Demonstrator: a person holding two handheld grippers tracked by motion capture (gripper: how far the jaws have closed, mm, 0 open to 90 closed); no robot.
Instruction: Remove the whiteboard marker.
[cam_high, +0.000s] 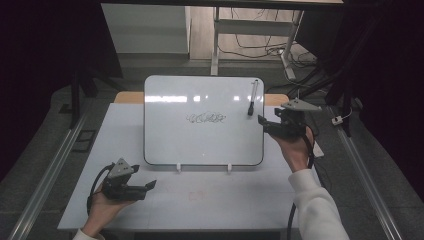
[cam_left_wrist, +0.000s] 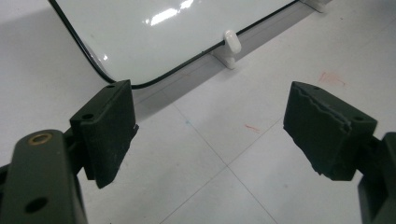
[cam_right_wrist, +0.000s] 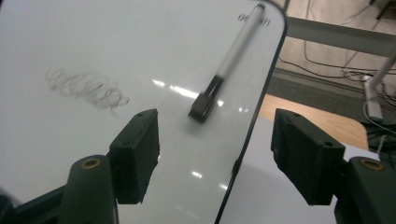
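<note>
A whiteboard with a dark rim lies on the table, a black scribble near its middle. A marker with a white barrel and black cap rests on the board's right side. My right gripper hovers just off the board's right edge, below the marker, jaws open with nothing between them. In the right gripper view the marker lies ahead of the jaws and the scribble sits to the left. My left gripper stands open over the table near the board's front left corner.
The white table has faint red marks on it. Two white clips stand at the board's front edge. Behind the table are a desk frame and cables on the floor. Metal rails run along both sides.
</note>
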